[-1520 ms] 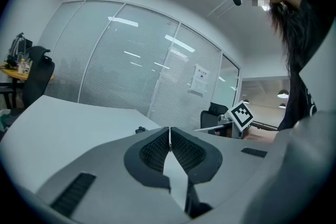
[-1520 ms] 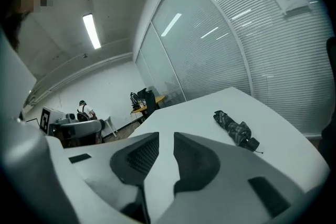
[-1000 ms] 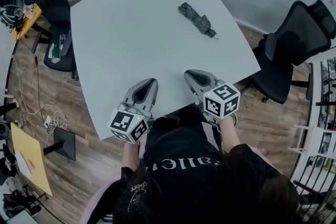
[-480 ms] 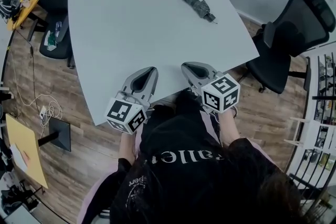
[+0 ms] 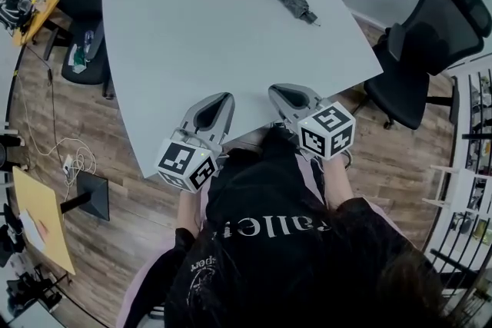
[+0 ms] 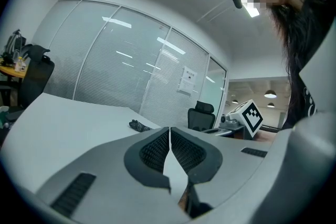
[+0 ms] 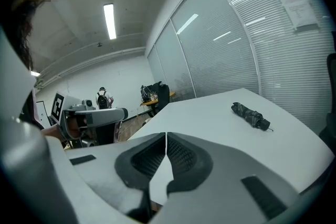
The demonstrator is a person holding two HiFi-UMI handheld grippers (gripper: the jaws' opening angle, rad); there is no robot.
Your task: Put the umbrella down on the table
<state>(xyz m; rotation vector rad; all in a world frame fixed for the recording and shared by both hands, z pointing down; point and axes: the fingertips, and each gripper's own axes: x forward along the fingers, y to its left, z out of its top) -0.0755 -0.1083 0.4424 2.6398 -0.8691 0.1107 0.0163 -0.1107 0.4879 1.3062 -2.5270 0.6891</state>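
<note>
Looking over the broad pale grey table (image 5: 192,50), which fills the upper middle of the head view, we judge the main work as good as done. Nothing hangs in the air above it, and the one thing that matters lies flat on its top. What is left is a clean finish, and doing that well means leaving the tabletop alone.

At the right edge of the frame a black office chair (image 5: 430,34) stands close to the table's corner. If we draw our hands off, we would take them toward the bottom of the frame, away from that chair and from the table's edge.

Lower in the frame, the left gripper (image 5: 223,100) and the right gripper (image 5: 277,94) sit side by side over the near rim of the table, both pointing up the frame. In the left gripper view, the left gripper (image 6: 169,131) has its ribbed pads pressed together with nothing between them. The right gripper view shows the same of the right gripper (image 7: 166,136): jaws closed and empty. We would hold them closed and level, so that no fingertip drags across the surface.

Smallest of all, the folded dark umbrella (image 5: 288,0) lies toward the upper right of the head view, well apart from both grippers. It rests on its side, with its thin end toward the right corner. It shows small in the middle of the left gripper view (image 6: 139,125) and at the right of the right gripper view (image 7: 251,115). It lies well in from the table's edges and looks unlikely to roll, so we see no need to nudge it.
</note>
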